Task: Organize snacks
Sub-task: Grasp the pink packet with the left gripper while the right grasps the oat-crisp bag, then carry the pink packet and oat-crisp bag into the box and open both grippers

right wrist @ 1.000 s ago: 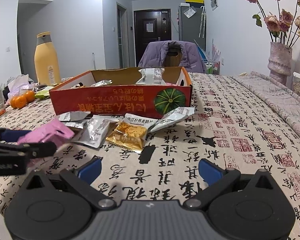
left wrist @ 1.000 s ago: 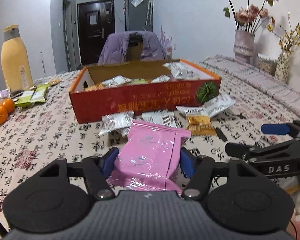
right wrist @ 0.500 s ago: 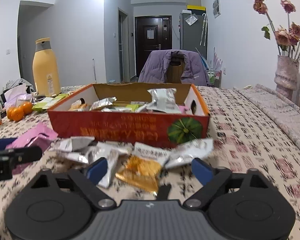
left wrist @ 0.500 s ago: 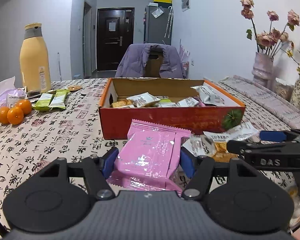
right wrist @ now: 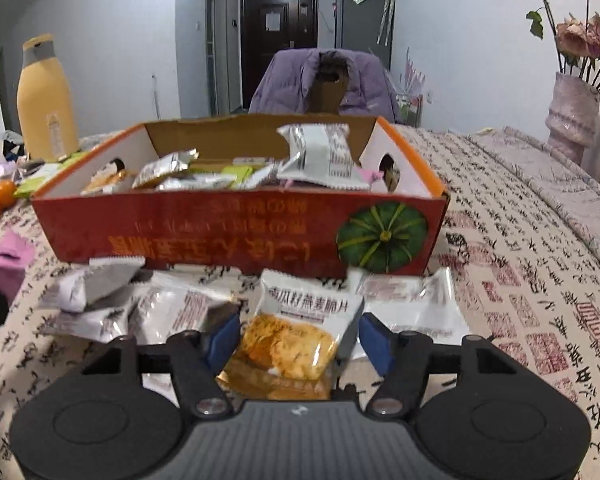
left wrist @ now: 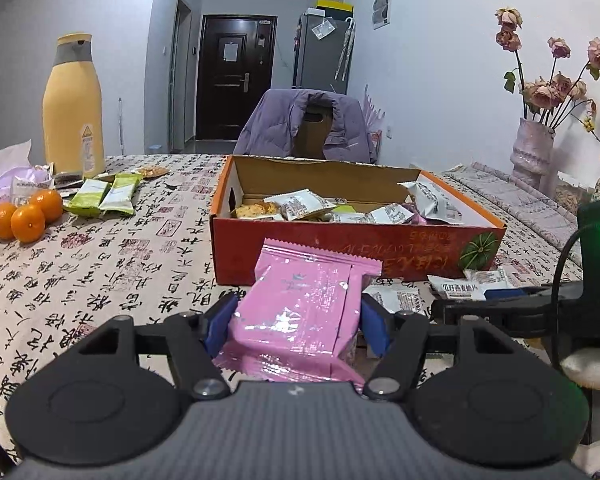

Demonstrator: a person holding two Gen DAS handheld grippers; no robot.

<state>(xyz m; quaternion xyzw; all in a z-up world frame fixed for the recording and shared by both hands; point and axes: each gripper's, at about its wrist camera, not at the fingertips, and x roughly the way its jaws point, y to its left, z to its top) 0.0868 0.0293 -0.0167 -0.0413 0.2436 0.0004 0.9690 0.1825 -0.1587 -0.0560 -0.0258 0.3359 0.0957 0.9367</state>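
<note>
Lengthwise, pink packet (left wrist: 305,308) points boxward.

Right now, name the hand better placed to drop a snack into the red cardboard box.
Left: its tool already grips the pink foil packet. The right tool has just been closing around the orange-and-white packet.

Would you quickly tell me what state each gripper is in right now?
Left gripper: shut on the pink foil snack packet.
Right gripper: jaws just closing around the orange-and-white snack packet; contact cannot be told.
</note>
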